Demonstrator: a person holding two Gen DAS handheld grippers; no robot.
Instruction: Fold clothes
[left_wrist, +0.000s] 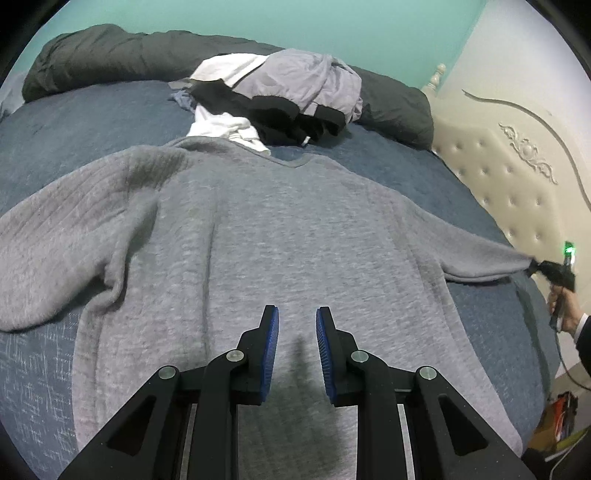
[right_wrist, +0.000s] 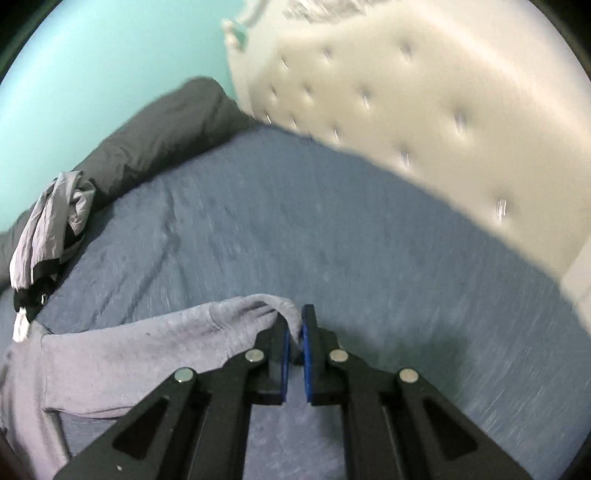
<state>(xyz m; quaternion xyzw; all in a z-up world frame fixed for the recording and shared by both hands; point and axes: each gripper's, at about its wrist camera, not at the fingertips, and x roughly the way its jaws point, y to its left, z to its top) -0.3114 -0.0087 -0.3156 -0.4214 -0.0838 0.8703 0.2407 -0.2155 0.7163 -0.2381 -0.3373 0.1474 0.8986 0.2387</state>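
Note:
A grey knit sweater (left_wrist: 280, 229) lies spread flat on the blue bedcover (left_wrist: 85, 114), neckline toward the far side. My left gripper (left_wrist: 297, 314) hovers over its lower body, jaws apart with nothing between the blue pads. In the left wrist view the sweater's right sleeve (left_wrist: 480, 258) is stretched out to the right gripper (left_wrist: 550, 267), held by a hand (left_wrist: 565, 310) at the bed's edge. In the right wrist view, my right gripper (right_wrist: 295, 321) is shut on the sleeve cuff (right_wrist: 284, 306), which rises off the bedcover (right_wrist: 332, 221).
A pile of white, black and lilac clothes (left_wrist: 280, 96) sits beyond the sweater's collar. A dark grey duvet (left_wrist: 110, 55) runs along the far side. A cream tufted headboard (left_wrist: 498, 177) stands at the right. The right wrist view is motion-blurred.

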